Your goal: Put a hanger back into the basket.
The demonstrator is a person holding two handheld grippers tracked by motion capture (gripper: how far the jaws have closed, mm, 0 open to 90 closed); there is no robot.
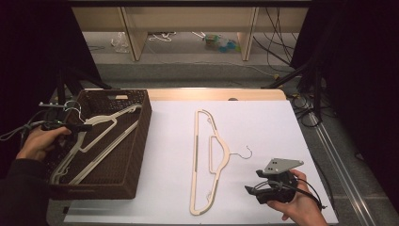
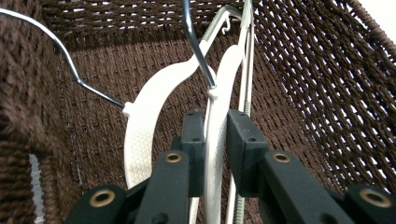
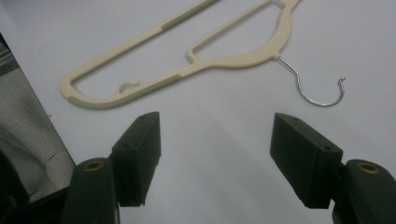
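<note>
Jaws of the left gripper [image 2: 215, 140] stand narrowly apart around a cream hanger [image 2: 215, 154] inside the brown basket [image 1: 141, 141], its long axis running diagonally along the basket. Right gripper [image 3: 215, 154] gapes wide and empty above the white surface [image 1: 263, 132], near another hanger [image 1: 207, 160]

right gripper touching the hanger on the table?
Apart. The right gripper view shows the right gripper with open jaws over bare white tabletop, short of the cream hanger.
</note>
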